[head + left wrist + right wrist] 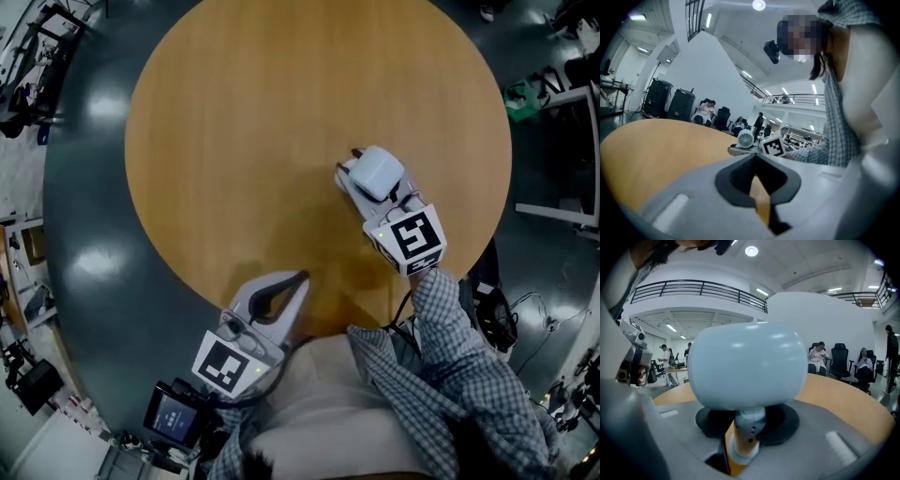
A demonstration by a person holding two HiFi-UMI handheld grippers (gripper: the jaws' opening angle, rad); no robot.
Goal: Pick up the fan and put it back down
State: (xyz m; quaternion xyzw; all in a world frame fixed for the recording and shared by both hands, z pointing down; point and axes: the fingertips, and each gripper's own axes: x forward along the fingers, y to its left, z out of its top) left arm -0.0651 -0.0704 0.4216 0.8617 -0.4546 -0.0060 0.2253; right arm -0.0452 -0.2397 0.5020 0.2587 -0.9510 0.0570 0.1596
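Round wooden table [234,141] on dark glossy floor [84,187]; open hall with seated people beyond.

1. Fan [380,173]: small, white, rounded head on a short stem. It sits toward 3 o'clock of the tabletop, inside the rim. You cannot tell whether its base touches the wood.
2. Your right gripper [356,169]: reaches in from 5 o'clock, jaws clamped on the fan's stem [747,427], the head just above the pads.
3. Your left gripper [302,278]: at the table's 6 o'clock rim, jaws closed tip to tip, nothing between them. It is well apart from the fan.
4. Your checked sleeve [450,347]: behind the right gripper.
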